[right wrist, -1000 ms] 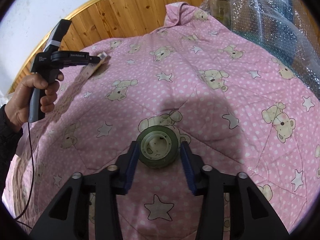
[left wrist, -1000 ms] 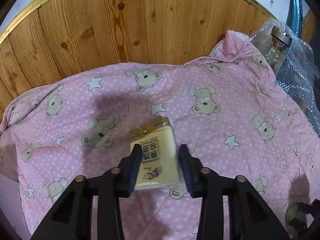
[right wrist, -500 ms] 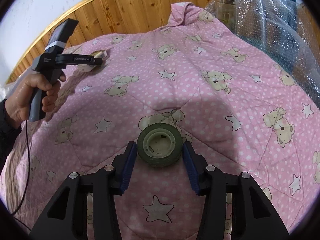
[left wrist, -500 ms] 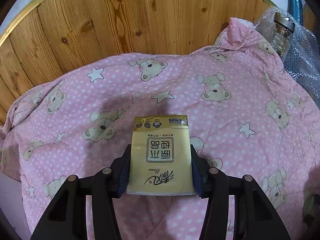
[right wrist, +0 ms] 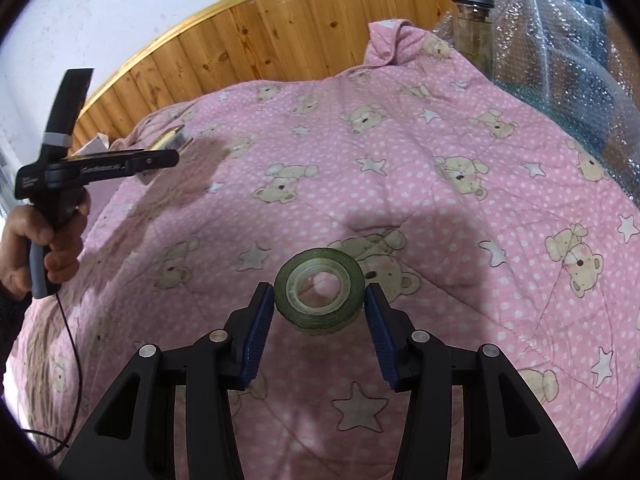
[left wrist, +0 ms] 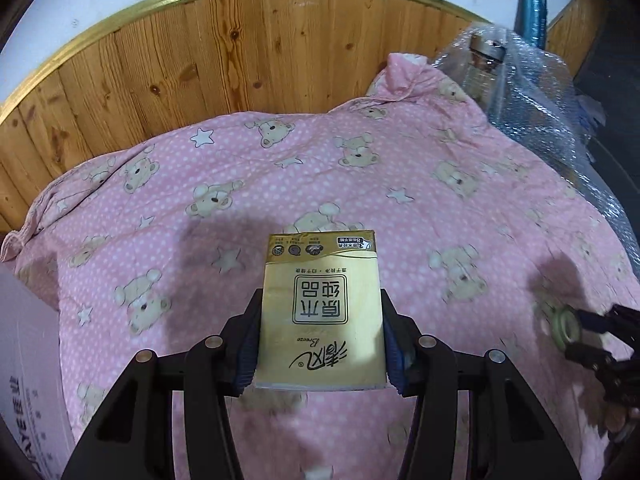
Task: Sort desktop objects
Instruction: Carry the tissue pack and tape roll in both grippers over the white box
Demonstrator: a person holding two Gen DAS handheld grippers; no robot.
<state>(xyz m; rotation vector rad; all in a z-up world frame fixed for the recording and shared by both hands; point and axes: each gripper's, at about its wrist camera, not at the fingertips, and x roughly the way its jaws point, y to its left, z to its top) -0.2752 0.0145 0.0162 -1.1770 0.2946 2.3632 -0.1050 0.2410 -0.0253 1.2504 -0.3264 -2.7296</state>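
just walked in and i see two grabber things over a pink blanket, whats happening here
A person is sorting small items with a handheld gripper in each hand, over a pink bear-print quilt. The left gripper is clamped on a yellow tissue pack, held above the quilt. The right gripper has a roll of green tape between its fingers, which look closed on its sides. A glass jar stands at the back by bubble wrap. Neither item has been set down.
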